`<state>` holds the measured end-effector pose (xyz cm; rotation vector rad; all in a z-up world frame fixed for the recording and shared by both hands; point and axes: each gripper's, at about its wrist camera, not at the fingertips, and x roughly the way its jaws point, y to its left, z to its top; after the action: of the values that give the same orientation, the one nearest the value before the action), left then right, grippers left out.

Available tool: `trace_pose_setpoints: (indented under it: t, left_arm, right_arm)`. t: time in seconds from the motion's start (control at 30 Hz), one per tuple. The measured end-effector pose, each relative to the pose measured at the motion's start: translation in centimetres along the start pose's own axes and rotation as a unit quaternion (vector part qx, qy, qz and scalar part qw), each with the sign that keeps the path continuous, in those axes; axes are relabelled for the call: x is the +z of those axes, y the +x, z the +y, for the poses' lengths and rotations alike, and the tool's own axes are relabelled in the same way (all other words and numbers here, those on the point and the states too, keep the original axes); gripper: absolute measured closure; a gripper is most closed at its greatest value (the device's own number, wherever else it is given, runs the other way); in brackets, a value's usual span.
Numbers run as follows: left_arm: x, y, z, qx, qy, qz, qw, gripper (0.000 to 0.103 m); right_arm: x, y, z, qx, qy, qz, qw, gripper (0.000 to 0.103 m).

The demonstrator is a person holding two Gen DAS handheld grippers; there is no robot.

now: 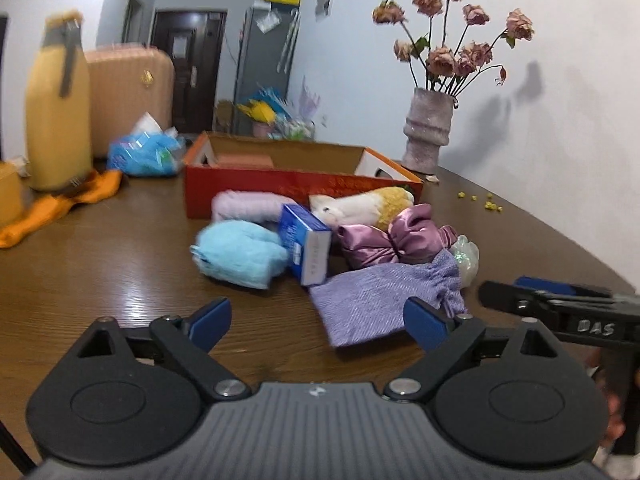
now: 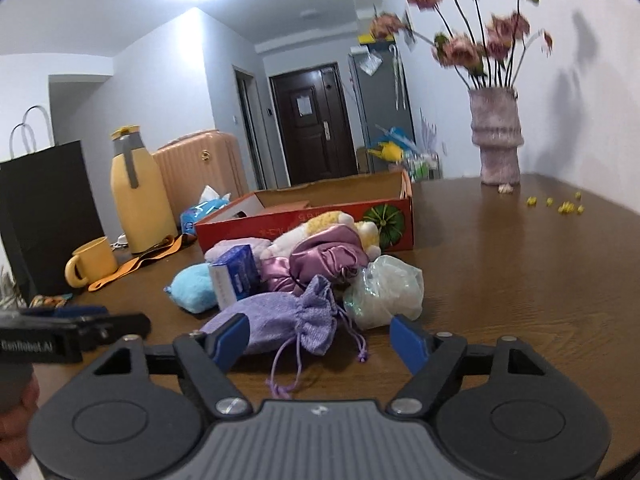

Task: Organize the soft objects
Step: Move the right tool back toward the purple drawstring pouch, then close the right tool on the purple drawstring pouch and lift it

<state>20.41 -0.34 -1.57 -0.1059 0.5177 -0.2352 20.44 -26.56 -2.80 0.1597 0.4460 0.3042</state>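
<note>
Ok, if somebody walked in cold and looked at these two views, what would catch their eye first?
Probably the heap of soft things mid-table: a lilac drawstring pouch nearest, a shiny purple satin bundle and a blue fluffy cloth behind it. Just beyond stands the open red cardboard box, and a vase of dried pink roses sits at the far right by the wall.

Left claw (image 1: 318,322) and right claw (image 2: 320,340) both gape, empty.
</note>
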Motion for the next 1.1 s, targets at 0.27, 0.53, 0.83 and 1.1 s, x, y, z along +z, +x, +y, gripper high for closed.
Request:
trace_pose_setpoints:
  t: [0.27, 0.53, 0.83, 1.1]
  left_arm:
    - [1.1, 6.2, 2.2, -0.048, -0.106, 0.094, 0.9888, 0.03]
    - [0.7, 6.1, 1.2, -0.079, -0.097, 0.103, 0.9869, 0.068]
    - [-0.6, 1.7, -1.0, -0.096, -0.058, 0.1, 0.9887, 0.08]
    - [-1.0, 0.9, -1.0, -0.085, -0.058, 0.086, 0.9909, 0.065]
  right_arm:
    - [1.5, 4.7, -0.2, 0.017, 0.021, 0.033, 0.999, 0.055]
    - [0.8, 5.2, -0.4, 0.035, 0.039, 0.058, 0.997, 0.077]
    - [-0.9, 1.2, -0.8, 0.035, 0.045, 0.06, 0.997, 0.079]
    - [-2.0, 0.2, -0.7, 0.031, 0.042, 0.057, 0.997, 0.079]
